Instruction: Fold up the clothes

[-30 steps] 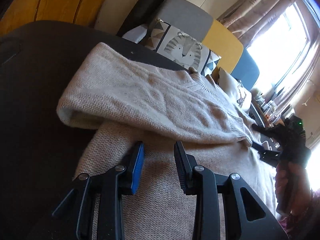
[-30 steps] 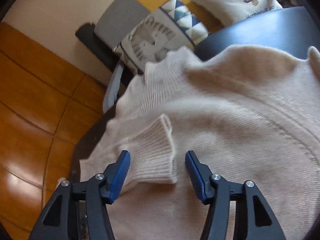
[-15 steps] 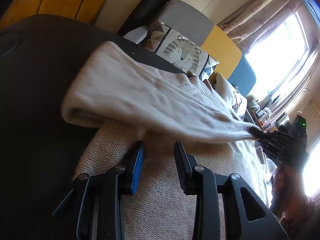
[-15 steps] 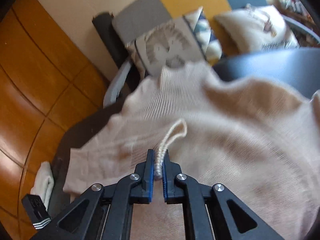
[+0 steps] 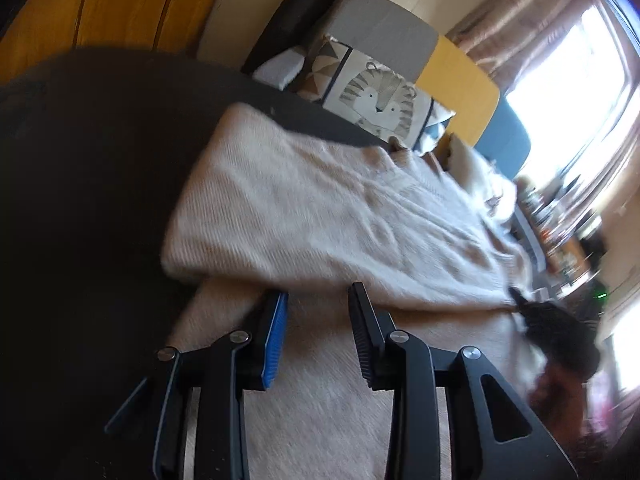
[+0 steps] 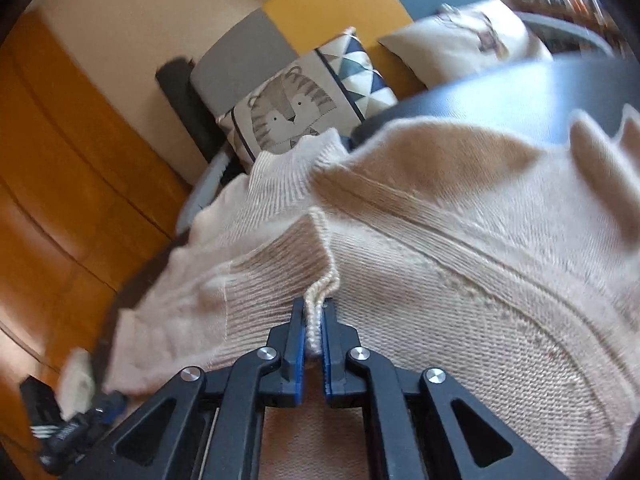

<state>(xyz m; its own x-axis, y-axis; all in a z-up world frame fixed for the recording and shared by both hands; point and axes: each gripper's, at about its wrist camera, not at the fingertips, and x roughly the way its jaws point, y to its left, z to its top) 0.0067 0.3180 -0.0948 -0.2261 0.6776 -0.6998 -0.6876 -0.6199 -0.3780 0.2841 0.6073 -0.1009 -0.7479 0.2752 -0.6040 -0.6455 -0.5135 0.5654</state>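
A beige knit sweater (image 5: 320,216) lies on a dark table (image 5: 100,160), one sleeve folded across its body. My left gripper (image 5: 318,296) hovers open just over the body near that sleeve's lower edge, nothing between its blue pads. My right gripper (image 6: 314,308) is shut on the sleeve's ribbed cuff (image 6: 280,268), which is pinched upright between its pads above the sweater (image 6: 460,240). In the left wrist view the right gripper (image 5: 520,300) shows at the right, holding the sleeve's end, with a person's hand (image 5: 560,392) behind it.
Behind the table (image 6: 520,92) stands a grey, yellow and blue sofa with a tiger cushion (image 5: 380,100) (image 6: 288,108) and a white cushion (image 6: 460,40). Wooden floor (image 6: 60,160) lies to the left. A bright curtained window (image 5: 568,80) is at the right.
My right gripper closed on the sleeve cuff that lay between its open jaws and lifted it. The sleeve was pulled taut, then came lower over the body. The left gripper barely moved.
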